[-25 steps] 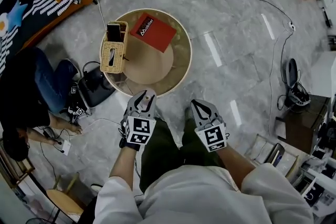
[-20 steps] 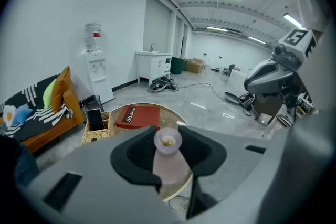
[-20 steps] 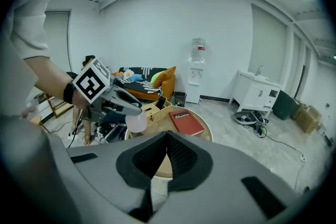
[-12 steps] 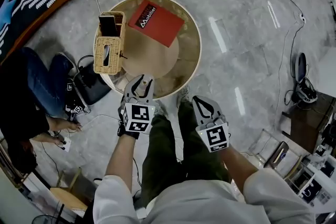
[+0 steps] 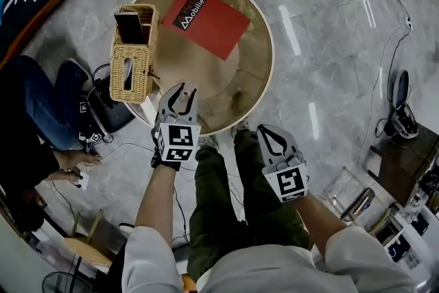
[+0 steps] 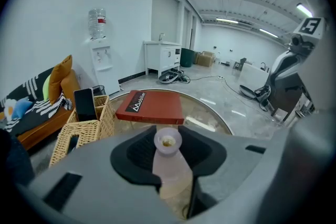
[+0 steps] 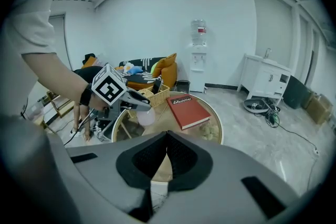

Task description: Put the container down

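Since 1 s ago we have dropped toward the counter (image 5: 254,72): left hand-held gripper (image 5: 180,91), centre-left, pinches the pale container (image 6: 169,162), not yet set down; right hand-held gripper (image 5: 265,132) pressed together, empty.

A round table (image 5: 247,72) with a pale rim and a see-through top is standing on a grey marble floor (image 5: 329,31). A red book (image 5: 206,20) is lying flat on the tabletop, turned at an angle. Just left of the book, not touching it, a wicker basket (image 5: 130,72) is sitting at the table's edge. A dark phone (image 5: 128,27) is standing in the basket's end that is level with the book.
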Demonstrator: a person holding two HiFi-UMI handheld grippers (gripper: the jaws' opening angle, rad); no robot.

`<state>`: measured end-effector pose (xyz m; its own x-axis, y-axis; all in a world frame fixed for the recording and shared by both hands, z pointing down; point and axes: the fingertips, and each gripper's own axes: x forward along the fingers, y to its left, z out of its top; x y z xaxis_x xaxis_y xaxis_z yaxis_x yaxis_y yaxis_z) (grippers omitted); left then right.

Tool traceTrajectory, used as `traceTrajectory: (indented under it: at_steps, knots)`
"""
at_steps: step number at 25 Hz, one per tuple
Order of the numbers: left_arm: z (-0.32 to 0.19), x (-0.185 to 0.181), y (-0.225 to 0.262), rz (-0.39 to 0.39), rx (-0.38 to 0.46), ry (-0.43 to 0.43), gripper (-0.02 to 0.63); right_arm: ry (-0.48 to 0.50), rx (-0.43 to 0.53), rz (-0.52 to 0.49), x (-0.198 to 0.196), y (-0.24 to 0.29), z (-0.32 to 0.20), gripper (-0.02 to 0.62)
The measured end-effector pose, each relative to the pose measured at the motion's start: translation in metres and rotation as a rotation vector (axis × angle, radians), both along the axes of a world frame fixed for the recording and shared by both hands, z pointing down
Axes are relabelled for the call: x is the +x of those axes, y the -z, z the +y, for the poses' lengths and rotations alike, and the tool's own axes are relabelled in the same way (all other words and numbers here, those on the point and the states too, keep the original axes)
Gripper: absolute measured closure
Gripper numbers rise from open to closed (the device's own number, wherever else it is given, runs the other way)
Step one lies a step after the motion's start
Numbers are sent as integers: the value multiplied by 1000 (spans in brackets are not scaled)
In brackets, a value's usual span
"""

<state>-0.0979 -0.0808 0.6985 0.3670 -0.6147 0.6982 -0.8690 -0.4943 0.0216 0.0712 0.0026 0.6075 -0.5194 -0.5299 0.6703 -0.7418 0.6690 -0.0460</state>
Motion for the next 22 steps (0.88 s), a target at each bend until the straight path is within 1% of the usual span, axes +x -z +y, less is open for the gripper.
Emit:
traceTrajectory:
  at_steps: [3, 8, 10, 13, 15, 18, 20, 22]
  knots:
    - [-11, -2, -16, -1, -7, 8, 474, -25, -69, 23, 8, -12, -3, 572]
    - [-26, -5, -34, 1, -9, 13, 473, -47, -128, 43, 12, -25, -8, 572]
    - [-29, -6, -40, -2, -13, 12, 474, -39, -127, 40, 10, -28, -9, 572]
    - [-34, -6, -50, 1, -17, 13, 472, -25, -99, 27, 8, -33, -12, 572]
    - [-38, -7, -55, 4, -18, 22, 474, -33, -109, 31, 10, -36, -13, 572]
    - [-42, -6, -61, 7, -16, 28, 474, -51, -148, 45, 14, -42, -11, 572]
    - [-43, -5, -64, 8, -16, 26, 472, -50, -145, 47, 16, -45, -11, 572]
    - [-45, -5, -69, 7, -19, 25, 472, -63, -165, 54, 18, -47, -11, 572]
